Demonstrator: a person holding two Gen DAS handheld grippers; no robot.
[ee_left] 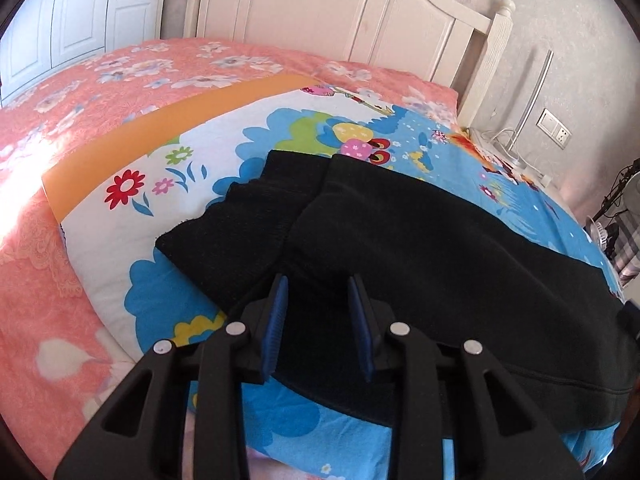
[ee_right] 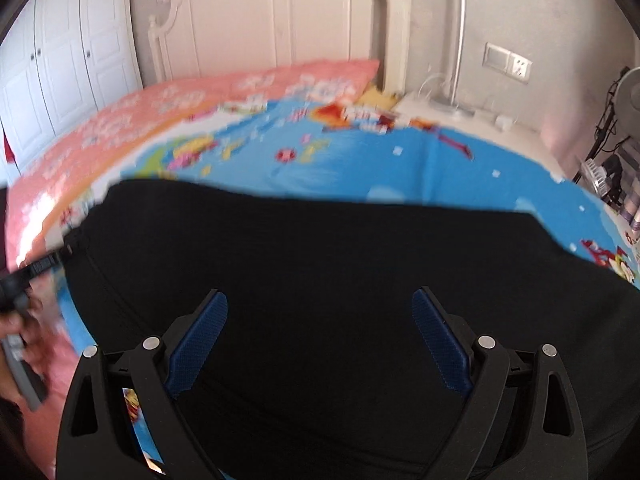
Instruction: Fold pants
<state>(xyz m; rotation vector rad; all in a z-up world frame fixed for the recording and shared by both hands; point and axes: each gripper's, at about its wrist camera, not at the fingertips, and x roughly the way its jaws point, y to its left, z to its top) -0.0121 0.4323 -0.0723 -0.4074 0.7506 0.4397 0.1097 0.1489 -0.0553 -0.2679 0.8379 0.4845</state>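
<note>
Black pants (ee_left: 400, 240) lie folded lengthwise on a blue cartoon sheet (ee_left: 280, 136), their cuffs pointing to the upper left. My left gripper (ee_left: 318, 282) hovers over the pants near the cuff end. It is open, its blue pads (ee_left: 276, 320) stand a little apart and no cloth is pinched between them. In the blurred right wrist view the pants (ee_right: 320, 240) fill the middle. My right gripper (ee_right: 319, 295) stands wide open above them and holds nothing. A hand (ee_right: 24, 332) with the other gripper shows at that view's left edge.
The sheet lies on a bed with a pink floral cover (ee_left: 60, 120). A white headboard (ee_left: 320, 8) stands behind it. A white wardrobe (ee_left: 80, 12) is at the far left. At the right is a bedside table (ee_right: 460, 120) with a lamp and cables.
</note>
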